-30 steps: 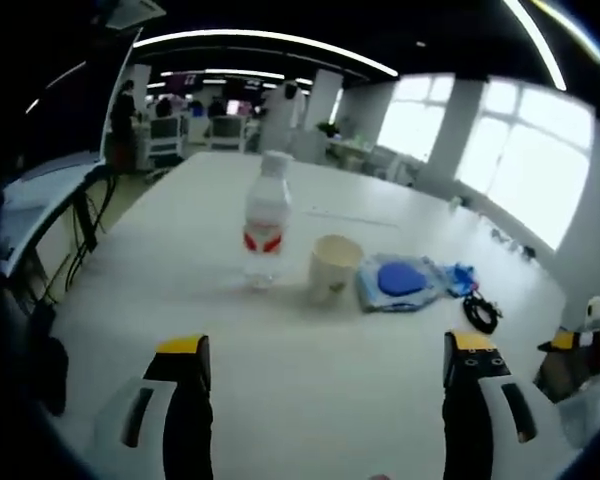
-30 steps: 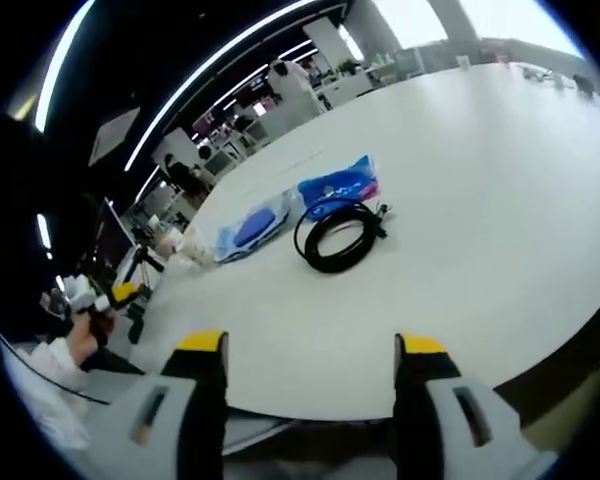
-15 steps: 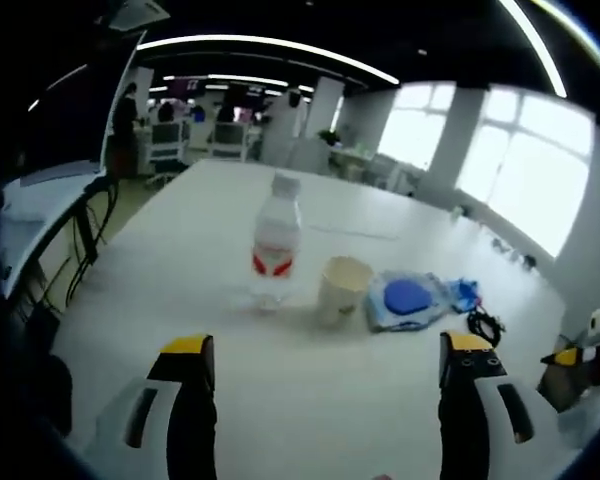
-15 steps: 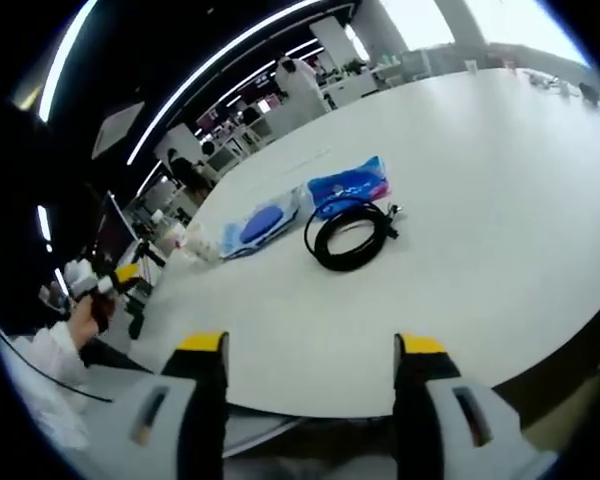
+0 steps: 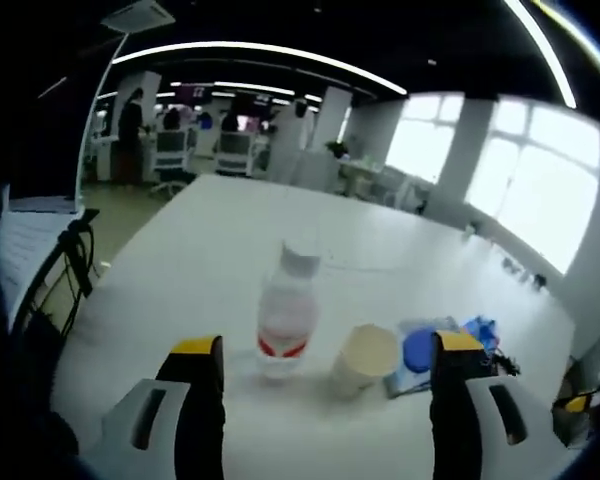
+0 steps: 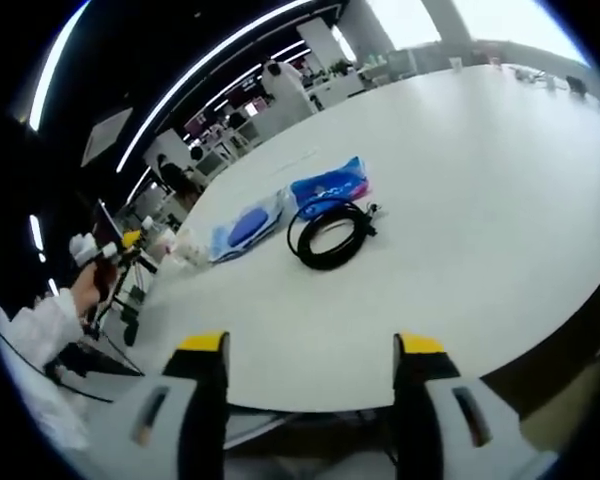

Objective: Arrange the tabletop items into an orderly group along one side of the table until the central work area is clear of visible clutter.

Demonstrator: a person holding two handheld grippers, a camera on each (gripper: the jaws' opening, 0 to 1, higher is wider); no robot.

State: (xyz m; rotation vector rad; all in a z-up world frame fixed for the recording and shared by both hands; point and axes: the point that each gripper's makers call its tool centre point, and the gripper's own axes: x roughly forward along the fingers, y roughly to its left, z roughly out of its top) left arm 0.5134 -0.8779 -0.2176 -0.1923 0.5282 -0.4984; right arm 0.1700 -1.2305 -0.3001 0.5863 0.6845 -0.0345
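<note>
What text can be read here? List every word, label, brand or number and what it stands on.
None can be read.
Water bottle: red and white label, too blurred to read.
Blue wipes pack: print too small to read.
Blue packet: white marks, too small to read.
Paper cup: no print visible.

bright windows (image 5: 540,190); ceiling light strips (image 5: 260,50)

Water bottle (image 5: 284,318) label: red and white band, no wording legible.
Blue packet (image 6: 329,186): pale print, too blurred to read.
Paper cup (image 5: 364,358): plain.
Elsewhere: no readable text.
</note>
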